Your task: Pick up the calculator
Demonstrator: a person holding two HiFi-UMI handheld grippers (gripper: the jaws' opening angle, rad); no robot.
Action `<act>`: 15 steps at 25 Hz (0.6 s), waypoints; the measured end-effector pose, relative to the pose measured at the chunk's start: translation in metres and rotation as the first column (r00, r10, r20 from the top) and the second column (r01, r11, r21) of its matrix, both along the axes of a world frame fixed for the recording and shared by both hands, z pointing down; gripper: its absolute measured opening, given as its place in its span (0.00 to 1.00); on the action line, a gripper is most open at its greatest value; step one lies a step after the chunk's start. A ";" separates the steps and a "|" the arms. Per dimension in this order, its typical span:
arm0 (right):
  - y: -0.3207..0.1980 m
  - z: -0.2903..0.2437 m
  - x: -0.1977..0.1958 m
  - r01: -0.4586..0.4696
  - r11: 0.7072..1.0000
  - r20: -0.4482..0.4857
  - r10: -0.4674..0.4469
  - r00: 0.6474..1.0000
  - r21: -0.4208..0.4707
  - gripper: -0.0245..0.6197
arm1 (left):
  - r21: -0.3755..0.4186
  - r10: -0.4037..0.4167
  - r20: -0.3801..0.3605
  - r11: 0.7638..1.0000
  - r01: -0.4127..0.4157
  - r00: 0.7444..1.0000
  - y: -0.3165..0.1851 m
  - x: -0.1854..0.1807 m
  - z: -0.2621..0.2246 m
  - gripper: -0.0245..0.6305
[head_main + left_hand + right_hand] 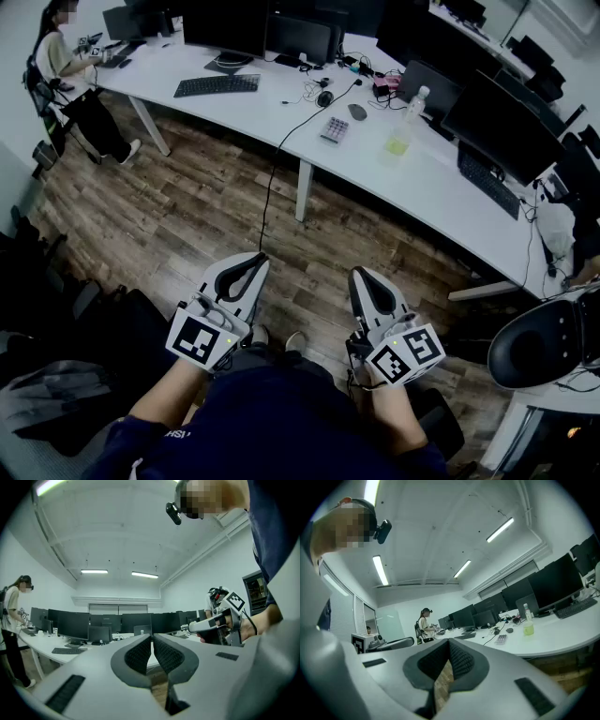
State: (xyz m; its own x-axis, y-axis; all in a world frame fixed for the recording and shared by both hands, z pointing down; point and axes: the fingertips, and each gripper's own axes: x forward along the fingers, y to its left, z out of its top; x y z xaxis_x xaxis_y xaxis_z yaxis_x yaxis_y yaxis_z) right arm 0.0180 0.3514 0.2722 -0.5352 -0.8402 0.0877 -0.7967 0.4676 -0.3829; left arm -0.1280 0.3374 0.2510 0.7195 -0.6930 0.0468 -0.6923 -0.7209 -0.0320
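I stand well back from the white desk (441, 187), so I judge there is nothing to grip yet. I hold both claws low and close to my body over the wooden floor (187, 216), level, side by side, aimed at the desk. My left claw (253, 262) is clenched empty, and so is my right claw (361, 275). The calculator (335, 129) lies flat on the desk between a black cable (298, 122) and a bottle (415, 101), well apart from both claws.

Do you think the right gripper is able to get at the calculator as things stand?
Probably not yet: the right gripper sits shut near the person, with wooden floor between it and the desk where the calculator lies. Nothing blocks the way.
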 end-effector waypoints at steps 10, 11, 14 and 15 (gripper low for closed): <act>-0.002 -0.001 0.003 0.001 1.000 -0.003 -0.001 1.000 0.000 0.04 | 0.002 0.003 -0.003 1.000 -0.003 1.000 -0.001 0.004 -0.002 0.10; -0.003 -0.001 0.003 0.000 1.000 0.000 0.000 1.000 0.000 0.04 | 0.011 0.003 -0.014 1.000 -0.003 1.000 -0.001 0.005 -0.003 0.10; -0.004 -0.002 0.003 -0.003 1.000 0.015 0.003 1.000 -0.004 0.04 | -0.009 -0.001 0.001 1.000 0.001 1.000 -0.002 0.004 -0.001 0.10; -0.005 -0.003 0.003 -0.005 1.000 0.017 0.005 1.000 -0.005 0.04 | -0.014 -0.001 0.005 1.000 0.001 1.000 -0.002 0.003 -0.001 0.10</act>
